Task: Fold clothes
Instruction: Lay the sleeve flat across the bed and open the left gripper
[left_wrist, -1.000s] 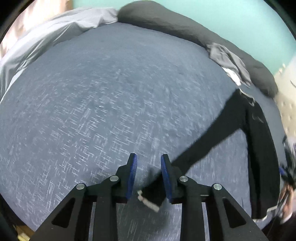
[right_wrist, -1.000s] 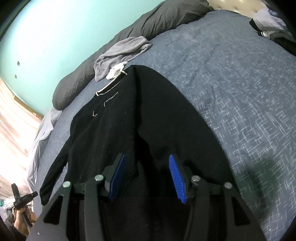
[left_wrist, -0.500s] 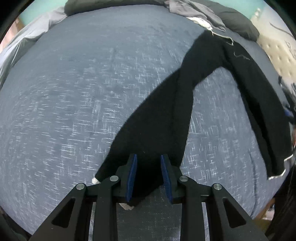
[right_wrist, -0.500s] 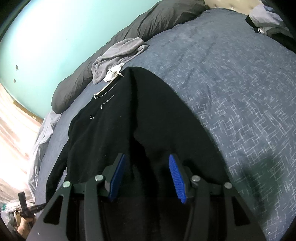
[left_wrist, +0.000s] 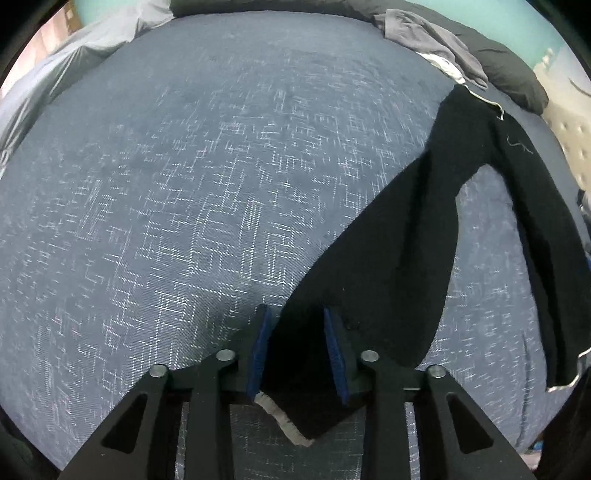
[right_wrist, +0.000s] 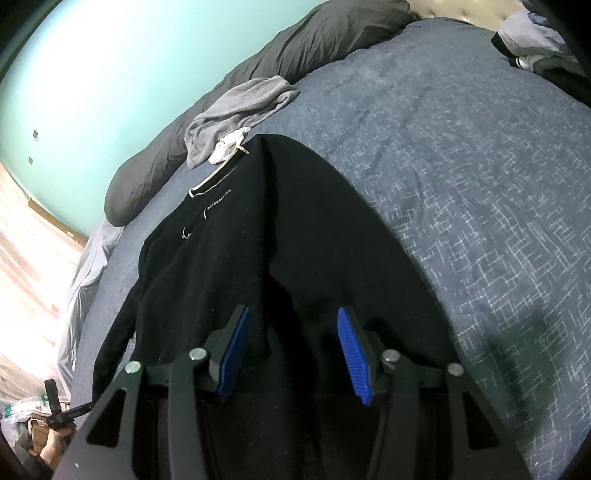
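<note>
A black long-sleeved sweatshirt (right_wrist: 280, 236) lies spread on the blue patterned bed cover (right_wrist: 461, 177). Its sleeve (left_wrist: 388, 251) runs toward my left gripper (left_wrist: 297, 328), whose blue pads stand apart with the sleeve end and its pale cuff (left_wrist: 284, 421) lying between them. My right gripper (right_wrist: 291, 332) is open over the lower body of the sweatshirt, its pads wide apart with black cloth beneath them.
A grey garment (right_wrist: 240, 107) and a white item lie by the sweatshirt's collar. A long dark bolster (right_wrist: 295, 48) runs along the teal wall. More clothes (right_wrist: 535, 40) lie at the far right corner. The bed cover spreads wide at left (left_wrist: 184, 184).
My left gripper has moved onto the sleeve end, so the cuff now lies between its pads. The right gripper has hardly moved and stays open.
</note>
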